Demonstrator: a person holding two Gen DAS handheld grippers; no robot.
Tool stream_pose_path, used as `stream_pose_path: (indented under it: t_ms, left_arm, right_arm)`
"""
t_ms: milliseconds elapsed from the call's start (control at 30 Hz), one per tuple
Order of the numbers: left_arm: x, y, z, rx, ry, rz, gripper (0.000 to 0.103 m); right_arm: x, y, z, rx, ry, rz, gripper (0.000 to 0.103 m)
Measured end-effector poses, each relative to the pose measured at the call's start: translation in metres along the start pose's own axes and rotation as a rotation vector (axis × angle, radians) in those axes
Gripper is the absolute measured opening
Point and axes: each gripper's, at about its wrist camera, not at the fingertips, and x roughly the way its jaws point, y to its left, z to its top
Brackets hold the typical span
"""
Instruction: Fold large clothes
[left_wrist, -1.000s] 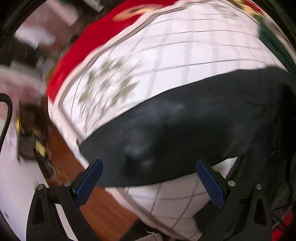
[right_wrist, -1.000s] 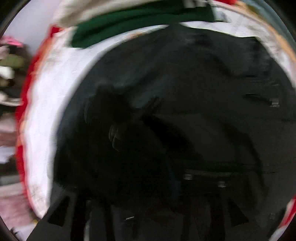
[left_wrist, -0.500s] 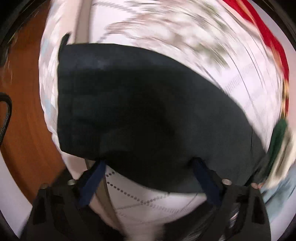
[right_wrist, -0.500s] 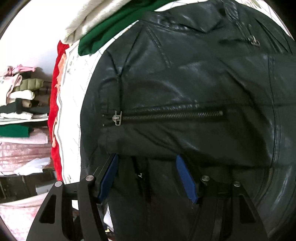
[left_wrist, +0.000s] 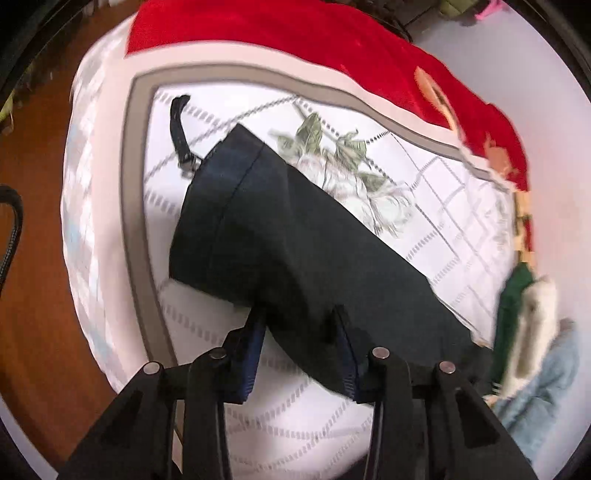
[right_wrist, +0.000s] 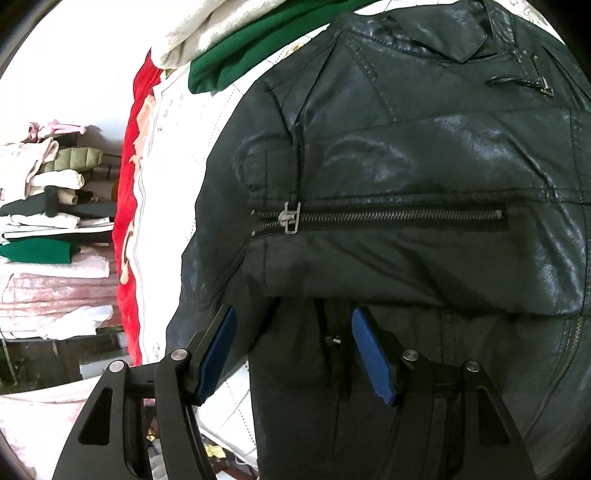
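The left gripper (left_wrist: 299, 332) is sitting low in the frame, its blue fingers (left_wrist: 251, 354) partly closed around the edge of the dark sleeve (left_wrist: 280, 236), which is lying diagonally on the white bedspread (left_wrist: 461, 221). The right gripper (right_wrist: 295, 343) is standing partly open, black leather jacket (right_wrist: 424, 166) between its fingers; I cannot tell if they are pinching it. The zipper (right_wrist: 388, 216) is running across the centre.

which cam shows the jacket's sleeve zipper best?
Right wrist. The sleeve zipper runs across mid-frame, sharp, with its pull at the left end, on the black leather jacket just beyond the right tongs. The left wrist view shows only a plain dark panel of the jacket, no zipper.
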Motion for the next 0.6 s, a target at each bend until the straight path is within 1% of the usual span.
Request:
stream_pose_path:
  t_ms: [67,100,133,167,200,233,267,300,333,367,433,500,600]
  left_arm:
    - [0.001,0.011,-0.014,-0.064,0.057,-0.073,0.035]
    - [0.005,0.016,-0.025,-0.096,0.078,-0.098,0.037]
    - [0.012,0.02,-0.029,-0.138,0.099,-0.123,0.041]
    - [0.014,0.02,-0.041,-0.157,0.106,-0.132,0.041]
    - [0.021,0.019,-0.04,-0.175,0.107,-0.137,0.041]
    - [0.026,0.015,-0.038,-0.183,0.101,-0.141,0.05]
    - [0.021,0.021,-0.041,-0.183,0.095,-0.152,0.064]
    - [0.025,0.015,-0.037,-0.183,0.08,-0.163,0.07]
    - [0.027,0.01,-0.033,-0.183,0.068,-0.152,0.078]
    - [0.022,0.018,-0.034,-0.183,0.061,-0.137,0.081]
    - [0.029,0.011,-0.03,-0.211,0.049,-0.086,0.082]
    - [0.028,0.01,-0.029,-0.236,0.028,-0.055,0.082]
    - [0.024,-0.004,-0.029,-0.222,-0.021,0.03,0.081]
  right_arm:
    - [0.002,0.0,-0.002,0.0,0.016,-0.001,0.067]
    - [0.003,-0.001,-0.003,0.001,0.022,-0.003,0.067]
    - [0.002,-0.003,-0.003,0.001,0.027,-0.005,0.067]
    - [0.003,-0.005,-0.004,0.001,0.032,-0.008,0.067]
    - [0.003,-0.006,-0.005,0.0,0.036,-0.01,0.067]
    - [0.004,-0.007,-0.005,0.001,0.039,-0.014,0.067]
    - [0.005,-0.009,-0.004,0.002,0.044,-0.018,0.067]
    - [0.007,-0.01,-0.004,0.005,0.047,-0.022,0.067]
    - [0.008,-0.011,-0.003,0.008,0.049,-0.025,0.067]
    - [0.009,-0.012,-0.002,0.01,0.049,-0.025,0.067]
    - [0.01,-0.011,-0.001,0.009,0.05,-0.023,0.067]
    - [0.011,-0.009,0.0,0.005,0.047,-0.024,0.067]
    - [0.012,-0.005,0.001,0.004,0.043,-0.019,0.067]
